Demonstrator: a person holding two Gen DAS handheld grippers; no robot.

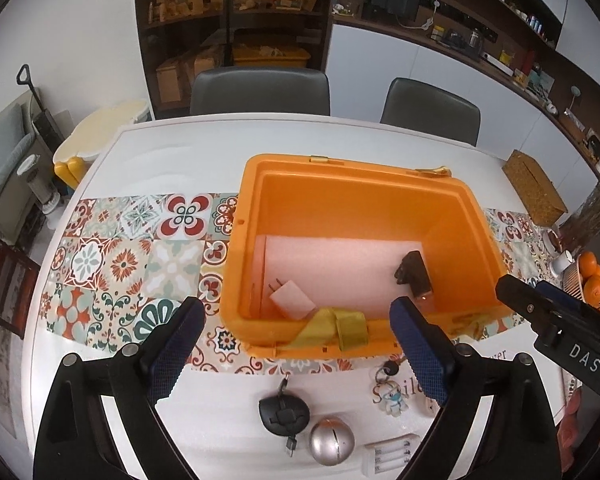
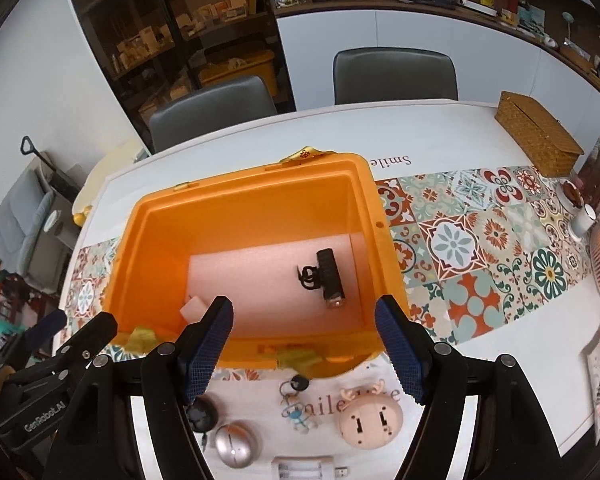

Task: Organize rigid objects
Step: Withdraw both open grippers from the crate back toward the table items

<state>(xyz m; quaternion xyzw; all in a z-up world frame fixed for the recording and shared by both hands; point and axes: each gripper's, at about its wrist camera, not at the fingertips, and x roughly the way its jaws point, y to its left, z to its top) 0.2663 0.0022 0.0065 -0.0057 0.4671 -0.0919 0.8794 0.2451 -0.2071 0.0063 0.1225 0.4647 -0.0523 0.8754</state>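
Note:
An open orange box (image 1: pixel 452 216) (image 2: pixel 236 216) stands on the table, lined with pink foam. Inside lie a white plug charger (image 1: pixel 292 300) (image 2: pixel 194 306) and a black bike light (image 1: pixel 414 278) (image 2: pixel 328 278). In front of the box lie a black retractable cable reel (image 1: pixel 284 414) (image 2: pixel 202 414), a silver ball (image 1: pixel 332 442) (image 2: pixel 236 444), a white battery case (image 1: pixel 392 450) (image 2: pixel 304 470), a small figure keychain (image 1: pixel 392 394) (image 2: pixel 298 406) and a beige deer-shaped gadget (image 2: pixel 370 420). My left gripper (image 1: pixel 300 352) and right gripper (image 2: pixel 306 348) are both open and empty, above the box's near edge.
A tiled runner (image 1: pixel 112 264) (image 2: pixel 496 248) crosses the white table. A woven box (image 1: pixel 534 188) (image 2: pixel 538 134) sits at the far right, oranges (image 1: pixel 594 276) and a cup (image 2: pixel 582 218) at the right edge. Two grey chairs (image 1: pixel 260 92) (image 2: pixel 396 76) stand behind.

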